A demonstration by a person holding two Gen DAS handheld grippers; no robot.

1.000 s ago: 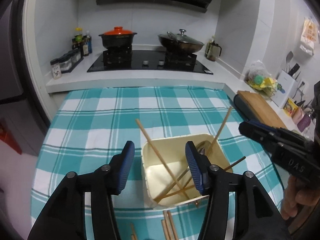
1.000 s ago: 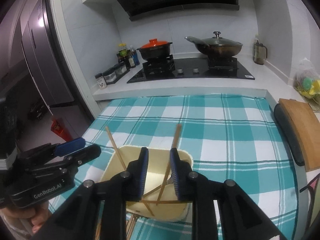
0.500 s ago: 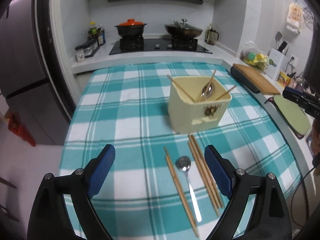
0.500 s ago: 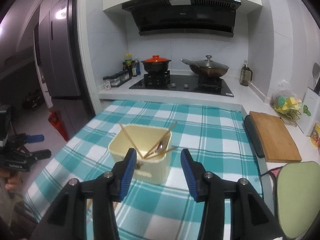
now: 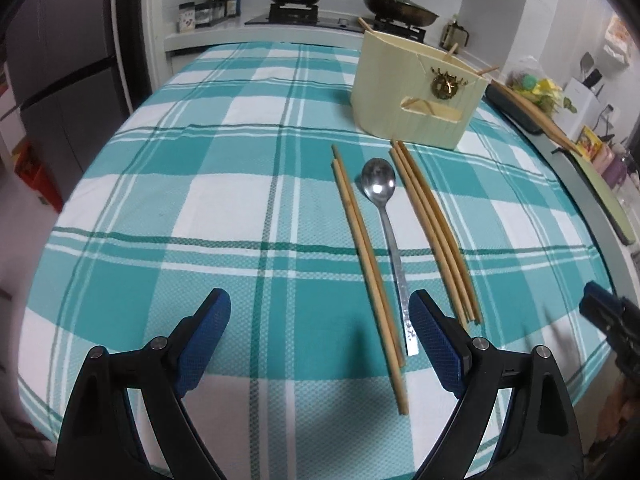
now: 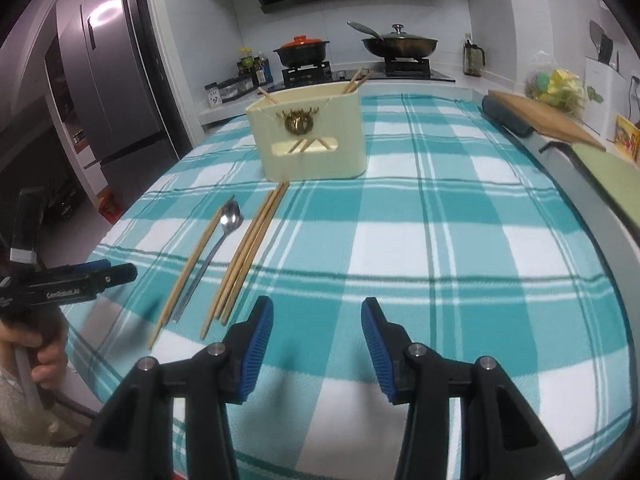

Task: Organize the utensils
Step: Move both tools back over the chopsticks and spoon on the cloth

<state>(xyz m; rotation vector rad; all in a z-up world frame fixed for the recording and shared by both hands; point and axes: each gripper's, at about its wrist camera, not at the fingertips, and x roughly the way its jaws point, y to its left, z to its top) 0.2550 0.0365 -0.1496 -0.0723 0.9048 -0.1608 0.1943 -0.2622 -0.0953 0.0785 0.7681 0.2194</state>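
A cream utensil holder stands on the teal checked cloth with chopsticks sticking out of it. In front of it lie a pair of wooden chopsticks, a metal spoon and a bundle of chopsticks. My left gripper hovers wide open over the near ends of the pair and the spoon handle, touching neither. My right gripper is open and empty over bare cloth, to the right of the bundle.
The table's near edge is just below both grippers. A wooden cutting board and a green mat lie along the right counter. Behind are a stove with a red-lidded pot and a pan, and a fridge at left.
Both grippers pulled back from above the holder toward the near table edge and sank lower. Both jaws opened wider; the loose chopsticks and spoon now lie in front of them.
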